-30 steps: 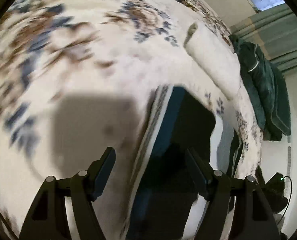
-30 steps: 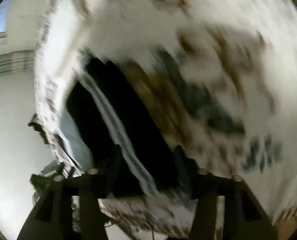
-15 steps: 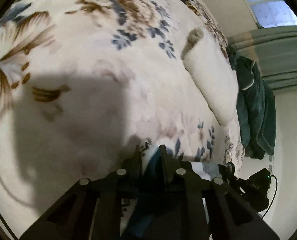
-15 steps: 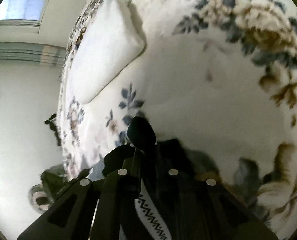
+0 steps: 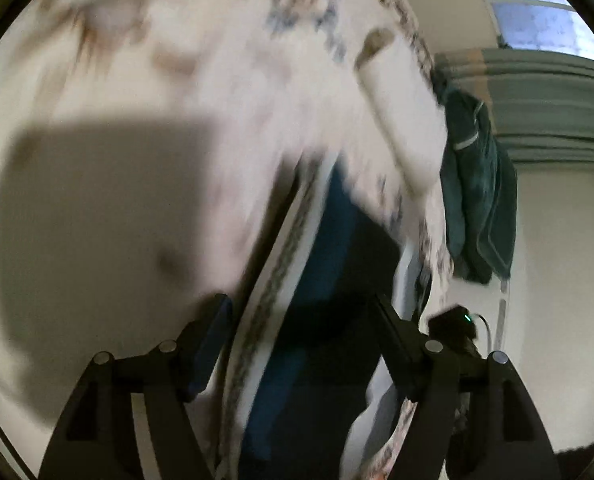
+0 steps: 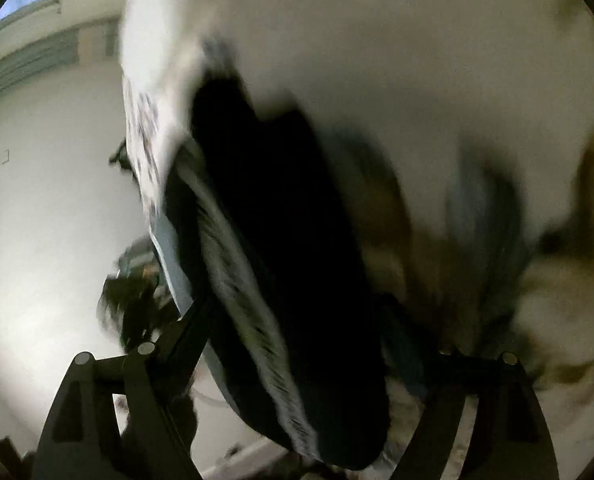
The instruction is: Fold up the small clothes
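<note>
A small dark garment [image 5: 337,280] with a blue panel and a white patterned band lies on the floral bedspread [image 5: 177,100]. In the left wrist view it runs between the fingers of my left gripper [image 5: 303,316], which is open just above it. In the right wrist view the same dark garment [image 6: 281,240] with its white patterned stripe lies between the fingers of my right gripper [image 6: 297,320], which is open too. Both views are blurred by motion.
A white pillow [image 5: 405,120] lies at the far side of the bed. A dark green cloth [image 5: 477,184] hangs beyond it by the curtain. A black device [image 5: 453,324] with a green light sits past the bed edge. White wall [image 6: 49,200] lies to the left.
Half a second ago both grippers were shut on the garment's edge and holding it up. Now both are open and the garment lies flat on the bed beneath them.
</note>
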{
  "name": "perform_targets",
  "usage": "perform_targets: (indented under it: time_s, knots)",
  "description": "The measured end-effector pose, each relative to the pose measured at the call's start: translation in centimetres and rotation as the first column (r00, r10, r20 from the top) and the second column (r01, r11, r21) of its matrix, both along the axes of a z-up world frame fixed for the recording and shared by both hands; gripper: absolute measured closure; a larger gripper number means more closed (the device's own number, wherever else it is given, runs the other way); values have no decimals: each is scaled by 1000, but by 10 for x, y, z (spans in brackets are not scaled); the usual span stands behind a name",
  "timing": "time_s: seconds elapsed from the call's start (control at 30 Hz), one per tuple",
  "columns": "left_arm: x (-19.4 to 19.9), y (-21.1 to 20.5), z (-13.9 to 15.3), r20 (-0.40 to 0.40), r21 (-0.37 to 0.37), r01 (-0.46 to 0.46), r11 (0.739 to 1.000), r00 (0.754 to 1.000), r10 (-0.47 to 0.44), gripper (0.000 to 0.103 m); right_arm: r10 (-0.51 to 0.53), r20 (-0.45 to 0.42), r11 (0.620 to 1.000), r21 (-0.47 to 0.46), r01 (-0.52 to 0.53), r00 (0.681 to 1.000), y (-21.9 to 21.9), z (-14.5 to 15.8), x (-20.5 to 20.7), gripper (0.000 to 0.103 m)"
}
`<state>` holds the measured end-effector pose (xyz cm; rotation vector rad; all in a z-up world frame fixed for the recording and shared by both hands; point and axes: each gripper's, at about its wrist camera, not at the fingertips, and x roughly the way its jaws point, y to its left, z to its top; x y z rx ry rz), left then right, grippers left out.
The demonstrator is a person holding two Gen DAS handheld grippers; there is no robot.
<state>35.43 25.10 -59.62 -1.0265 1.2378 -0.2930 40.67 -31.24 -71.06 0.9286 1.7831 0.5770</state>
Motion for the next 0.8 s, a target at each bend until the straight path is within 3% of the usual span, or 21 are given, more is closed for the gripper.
perform_targets:
  time_s: [0.07,0.17,0.3,0.33,0.37,0.4,0.43,0.63,0.8]
  knots:
    - [-9,-10,-15,-8,-52,14,999,1000,-15,35,-10,-28,997,75,12,1000,8,-20,-12,17]
    - [-3,-24,-18,23,-102,16,995,1000,-13,34,-51,1,984,172,50,999,22,-23,-13,16]
    - [13,-44,-18,53,-122,58,991,997,-51,34,-29,27,975,222,22,999,52,-24,-11,19]
    - [16,-47,-15,64,-122,63,991,996,-55,34,-26,28,974,228,19,999,58,-24,-10,32]
    - [18,-49,-10,77,-106,60,993,996,-52,35,-27,29,977,213,20,999,63,-24,-9,55]
    - [20,-50,-5,88,-93,64,994,995,-56,58,-39,26,978,205,33,999,65,-24,-9,61]
    - [21,-51,1,90,-72,69,995,994,-62,71,-55,33,978,202,47,998,66,-20,-8,66]
    - [48,-50,44,111,-36,65,997,992,-61,74,-96,136,980,188,69,986,72,31,6,72]
    - [119,-57,92,172,10,116,993,978,-116,74,-141,210,977,187,102,967,75,79,54,72]
